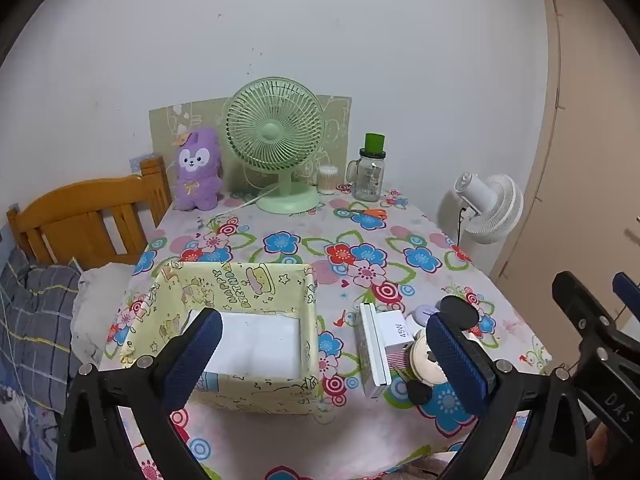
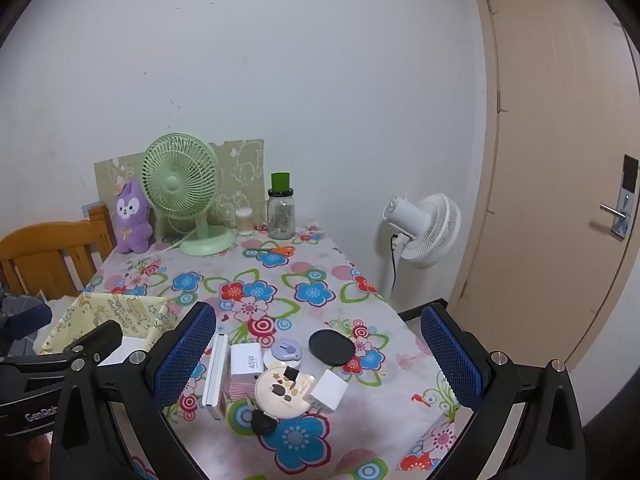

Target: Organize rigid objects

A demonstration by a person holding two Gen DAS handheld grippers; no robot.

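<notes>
A yellow cartoon-print box [image 1: 240, 280] stands open at the table's near left, with only its white floor showing inside. To its right lies a cluster of small items: a slim white case [image 2: 216, 372], a white 45W charger [image 2: 246, 362], a lilac round gadget [image 2: 286, 350], a black disc [image 2: 332, 347], a cream round plate [image 2: 284, 390], a white cube [image 2: 328, 392] and a small black piece [image 2: 263, 422]. My left gripper [image 1: 322, 318] hovers open over the box's right side. My right gripper [image 2: 318, 311] hovers open above the cluster. Neither holds anything.
At the back of the floral tablecloth [image 1: 360, 248] stand a green desk fan [image 1: 276, 140], a purple plush [image 1: 198, 170], a swab tub [image 1: 328, 179] and a glass jar [image 1: 370, 172]. Orange scissors [image 1: 366, 213] lie in front. A wooden bedhead [image 1: 80, 220] is left; a white floor fan [image 2: 424, 228] and door [image 2: 560, 160] are right.
</notes>
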